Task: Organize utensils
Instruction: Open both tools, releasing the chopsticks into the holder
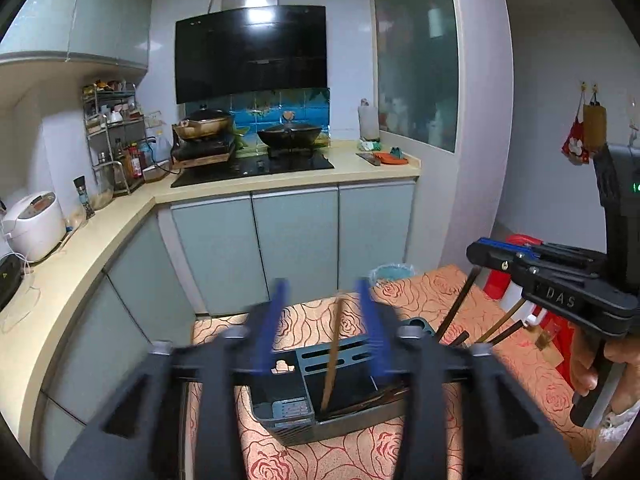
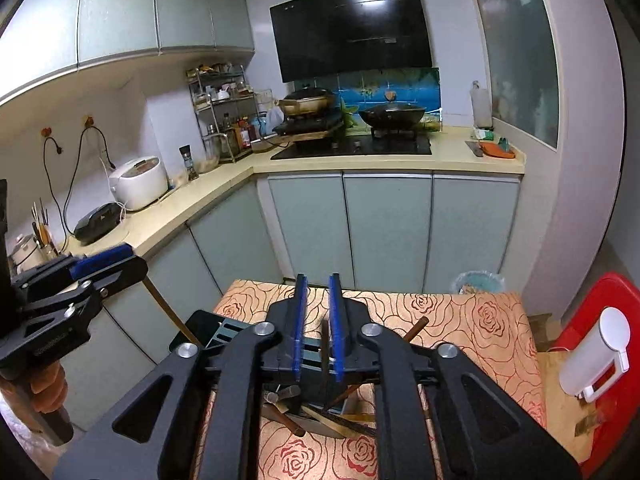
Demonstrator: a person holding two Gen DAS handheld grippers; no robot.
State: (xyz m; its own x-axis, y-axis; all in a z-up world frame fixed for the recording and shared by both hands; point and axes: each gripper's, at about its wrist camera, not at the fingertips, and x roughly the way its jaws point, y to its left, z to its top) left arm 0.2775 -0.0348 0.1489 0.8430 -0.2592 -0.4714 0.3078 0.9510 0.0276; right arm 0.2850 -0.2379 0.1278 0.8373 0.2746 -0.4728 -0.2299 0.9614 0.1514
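A grey-blue utensil holder (image 1: 320, 396) stands on the rose-patterned table (image 1: 420, 292). A brown chopstick (image 1: 332, 356) stands tilted in it. My left gripper (image 1: 324, 320) is open above the holder, its blue pads either side of the chopstick without touching it. My right gripper (image 2: 318, 320) is partly closed; a dark chopstick (image 2: 325, 344) sits between its pads, contact unclear. Below it several chopsticks and utensils (image 2: 316, 416) lie on the table. In the left wrist view, the right gripper (image 1: 480, 256) hangs at the right above dark chopsticks (image 1: 456, 308).
An L-shaped kitchen counter (image 2: 224, 196) with rice cooker (image 2: 140, 182), spice rack, stove and pans runs behind. A red stool (image 2: 596, 320) with a white device (image 2: 596, 356) stands right of the table. A bin (image 2: 478, 282) sits beyond the table.
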